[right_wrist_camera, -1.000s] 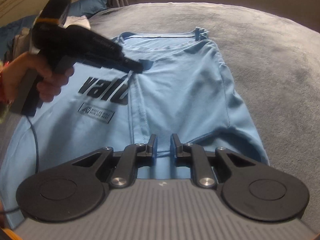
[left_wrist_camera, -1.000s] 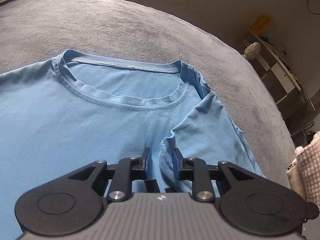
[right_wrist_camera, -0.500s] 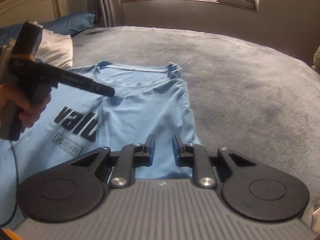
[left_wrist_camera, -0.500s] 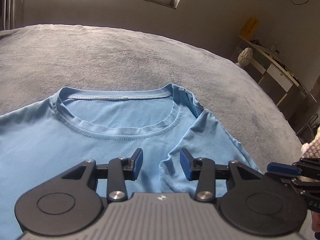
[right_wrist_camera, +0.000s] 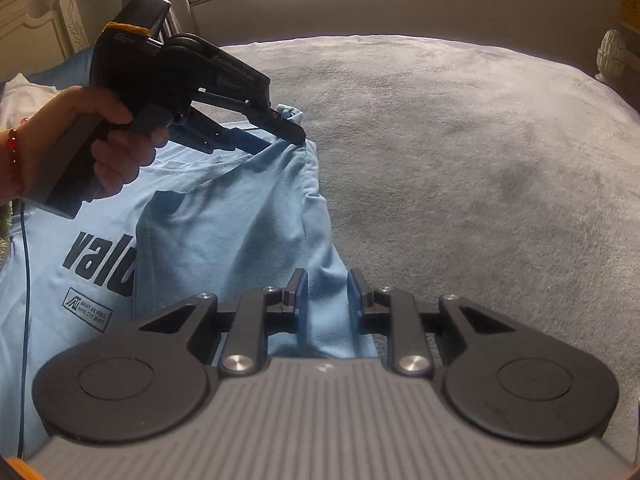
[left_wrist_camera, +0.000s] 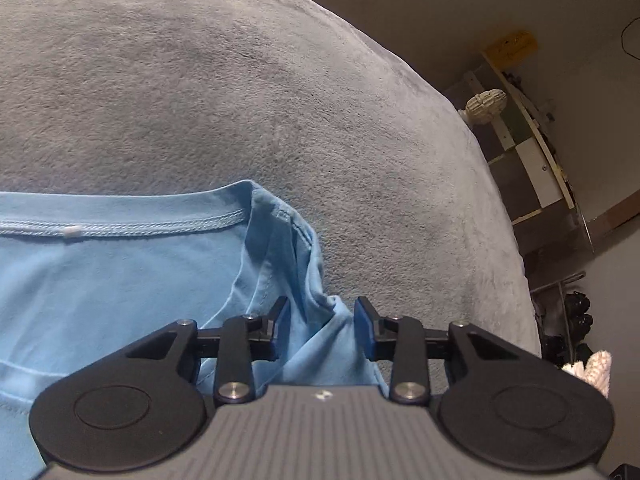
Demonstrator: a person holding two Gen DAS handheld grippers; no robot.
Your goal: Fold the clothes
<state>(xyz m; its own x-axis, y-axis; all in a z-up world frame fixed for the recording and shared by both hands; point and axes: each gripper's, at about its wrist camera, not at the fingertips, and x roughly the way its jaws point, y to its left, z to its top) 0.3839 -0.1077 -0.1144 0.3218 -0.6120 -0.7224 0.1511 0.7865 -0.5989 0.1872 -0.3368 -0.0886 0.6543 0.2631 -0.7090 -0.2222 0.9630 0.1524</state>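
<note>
A light blue T-shirt (left_wrist_camera: 120,280) with dark lettering (right_wrist_camera: 100,258) lies front up on a grey bed cover, its right side folded inward. My left gripper (left_wrist_camera: 322,322) is open, its jaws astride the shoulder fold beside the collar (left_wrist_camera: 120,228). In the right wrist view the left gripper (right_wrist_camera: 290,132) shows from the side, tips down at the shirt's shoulder. My right gripper (right_wrist_camera: 326,290) is open over the folded right edge of the shirt (right_wrist_camera: 320,240), lower down the body.
The grey bed cover (right_wrist_camera: 460,160) spreads to the right and beyond the shirt. A white pillow (right_wrist_camera: 20,96) and headboard (right_wrist_camera: 48,24) are at the far left. Shelves (left_wrist_camera: 532,152) and a bedpost knob (left_wrist_camera: 486,104) stand past the bed's edge.
The left gripper let go of the folded sleeve, opened, and moved up and right to the shoulder by the collar. The right gripper opened a little wider over the folded edge.
</note>
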